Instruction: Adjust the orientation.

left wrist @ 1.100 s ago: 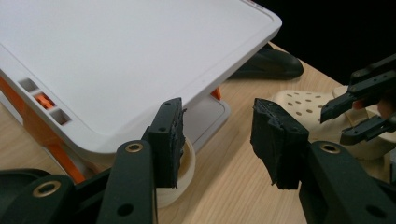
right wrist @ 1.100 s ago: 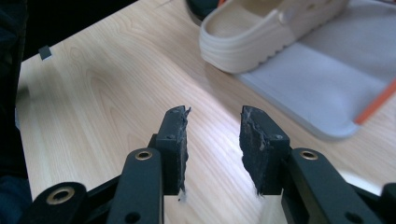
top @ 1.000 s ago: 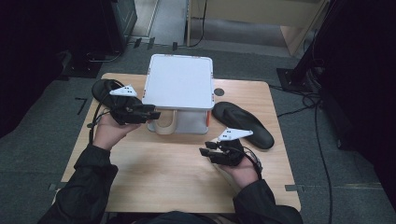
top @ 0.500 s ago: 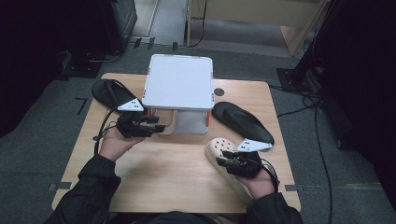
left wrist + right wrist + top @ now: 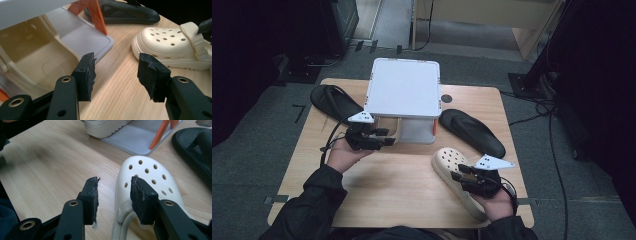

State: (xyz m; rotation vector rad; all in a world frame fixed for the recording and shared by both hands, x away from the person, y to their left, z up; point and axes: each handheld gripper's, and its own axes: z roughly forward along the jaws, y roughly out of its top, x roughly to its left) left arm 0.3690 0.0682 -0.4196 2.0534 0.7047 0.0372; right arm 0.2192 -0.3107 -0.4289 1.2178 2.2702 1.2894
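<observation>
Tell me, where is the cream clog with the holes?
In the high view the cream clog lies on the table's right side, by the right gripper, near the black sandal.

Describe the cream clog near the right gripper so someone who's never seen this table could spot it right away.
Start at the white two-level shoe rack in the middle of the wooden table, then go toward the table's near right corner. The cream clog lies there on the bare wood, right gripper at its heel end. It is pale with round holes over the toe, unlike the two black sandals flanking the rack.
</observation>
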